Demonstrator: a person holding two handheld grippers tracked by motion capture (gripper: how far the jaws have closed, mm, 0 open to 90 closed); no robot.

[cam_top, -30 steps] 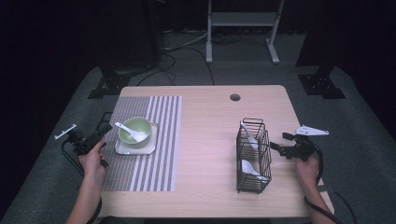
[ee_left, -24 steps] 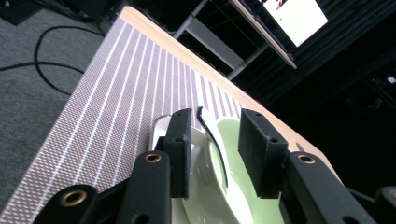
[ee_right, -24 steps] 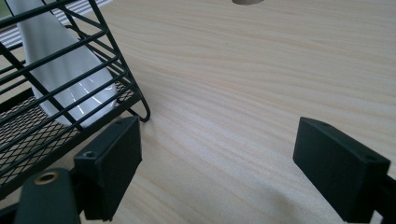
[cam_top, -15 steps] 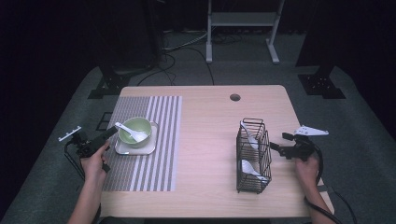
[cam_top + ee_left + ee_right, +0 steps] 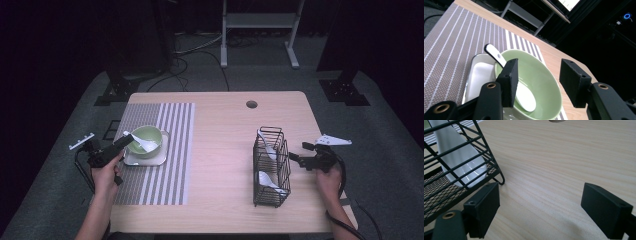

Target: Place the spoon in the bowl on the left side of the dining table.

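A pale green bowl [image 5: 150, 136] stands on a white square plate [image 5: 146, 159] on the striped placemat [image 5: 160, 150]. A white spoon [image 5: 141, 143] lies in the bowl, its handle over the left rim. My left gripper [image 5: 126, 142] is at the bowl's left edge, and its jaws have just been opening. In the left gripper view the left gripper [image 5: 539, 70] stands open around the near rim of the bowl [image 5: 544, 87], and the spoon [image 5: 525, 98] lies loose behind the left pad. My right gripper [image 5: 296, 158] is open beside the black wire basket [image 5: 270, 170].
The basket holds two white spoons [image 5: 266, 145], one [image 5: 456, 152] close behind the wires in the right gripper view. My right gripper [image 5: 541, 195] hangs over bare wood. A cable hole [image 5: 251, 104] sits near the table's far edge. The table's left edge runs just beside the left hand.
The left gripper's jaws have spread apart and the hand has shifted slightly beside the bowl. The spoon stays in the bowl. The right gripper has kept still.
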